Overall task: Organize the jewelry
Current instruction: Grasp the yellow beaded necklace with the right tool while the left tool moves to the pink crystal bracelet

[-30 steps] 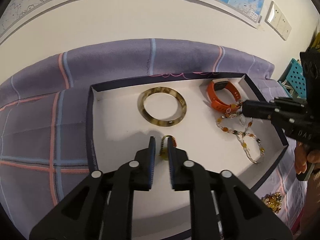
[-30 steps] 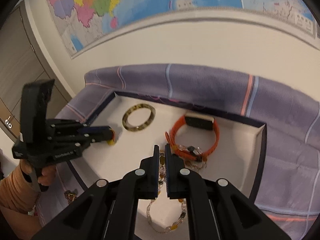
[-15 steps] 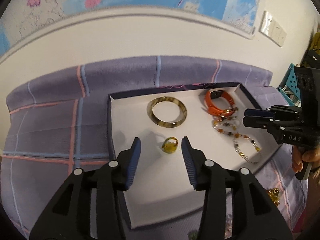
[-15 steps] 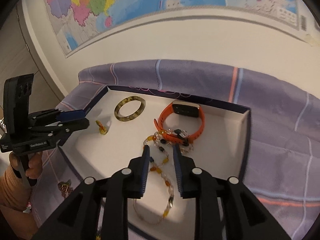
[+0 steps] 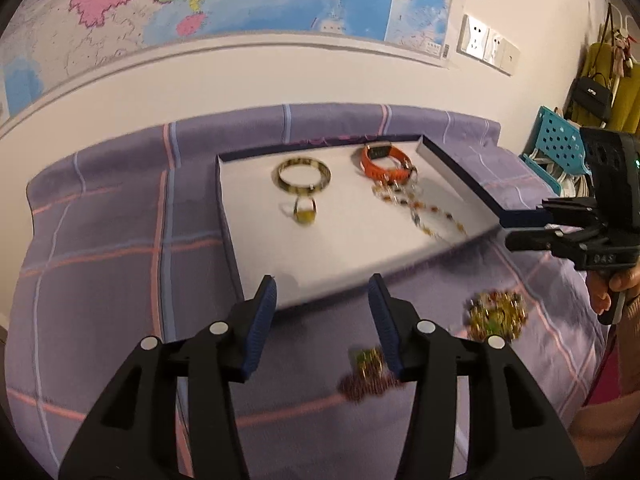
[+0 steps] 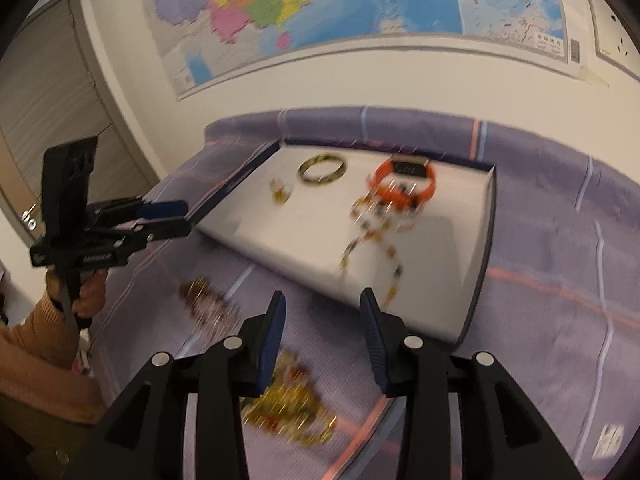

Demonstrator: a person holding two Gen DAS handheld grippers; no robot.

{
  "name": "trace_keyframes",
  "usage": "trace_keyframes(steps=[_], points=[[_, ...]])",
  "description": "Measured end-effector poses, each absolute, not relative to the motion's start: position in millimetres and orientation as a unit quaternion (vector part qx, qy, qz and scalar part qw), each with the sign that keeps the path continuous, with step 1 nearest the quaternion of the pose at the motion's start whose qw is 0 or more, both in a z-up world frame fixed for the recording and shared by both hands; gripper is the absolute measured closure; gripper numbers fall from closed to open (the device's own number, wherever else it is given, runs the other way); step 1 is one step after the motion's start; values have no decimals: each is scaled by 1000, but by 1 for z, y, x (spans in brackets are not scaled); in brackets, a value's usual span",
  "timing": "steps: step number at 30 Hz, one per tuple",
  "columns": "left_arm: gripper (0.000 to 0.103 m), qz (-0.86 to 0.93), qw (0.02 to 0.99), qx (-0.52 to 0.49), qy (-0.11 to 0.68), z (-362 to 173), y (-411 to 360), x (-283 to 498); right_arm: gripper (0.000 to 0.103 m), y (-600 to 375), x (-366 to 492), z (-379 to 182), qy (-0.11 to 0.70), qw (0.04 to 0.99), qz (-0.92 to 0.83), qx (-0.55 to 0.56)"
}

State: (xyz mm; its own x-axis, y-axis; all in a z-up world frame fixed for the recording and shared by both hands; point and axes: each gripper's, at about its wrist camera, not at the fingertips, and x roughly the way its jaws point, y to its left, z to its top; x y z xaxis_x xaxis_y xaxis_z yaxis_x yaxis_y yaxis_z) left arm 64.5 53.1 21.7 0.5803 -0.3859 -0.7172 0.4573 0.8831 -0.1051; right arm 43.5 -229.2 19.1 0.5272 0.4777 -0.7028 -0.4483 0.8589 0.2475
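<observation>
A white tray (image 5: 264,236) with a dark rim lies on the purple bedspread. In it are a tortoiseshell bangle (image 5: 304,175), a yellow ring (image 5: 304,213), an orange watch band (image 5: 382,161) and a beaded necklace (image 5: 420,208). My left gripper (image 5: 322,312) is open and empty over the tray's near edge. My right gripper (image 6: 322,334) is open and empty, just short of the tray (image 6: 440,240). A gold jewelry heap (image 6: 288,412) lies under the right gripper. A darker beaded heap (image 5: 366,372) lies by my left gripper's right finger.
Another gold heap (image 5: 496,314) lies on the bedspread right of the left gripper. A reddish heap (image 6: 208,300) lies left of the right gripper. The wall with a map stands behind the bed. A blue crate (image 5: 556,148) is at far right.
Both grippers opened, letting go of the ring and the necklace in the tray, then pulled back and away from the tray towards the loose heaps on the bedspread.
</observation>
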Motion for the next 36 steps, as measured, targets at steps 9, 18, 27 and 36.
trace_keyframes(steps=[9,18,27,36], points=[[56,-260,877,45,400,3,48,28,67,-219,5,-9,445,859,252,-7],[56,-285,871,72,393,-3,26,9,71,-216,6,-19,453,860,237,3],[56,-290,867,87,395,-8,17,8,91,-213,3,-19,448,864,228,-9],[57,-295,866,102,391,-9,11,8,92,-212,-6,5,413,880,236,-7]])
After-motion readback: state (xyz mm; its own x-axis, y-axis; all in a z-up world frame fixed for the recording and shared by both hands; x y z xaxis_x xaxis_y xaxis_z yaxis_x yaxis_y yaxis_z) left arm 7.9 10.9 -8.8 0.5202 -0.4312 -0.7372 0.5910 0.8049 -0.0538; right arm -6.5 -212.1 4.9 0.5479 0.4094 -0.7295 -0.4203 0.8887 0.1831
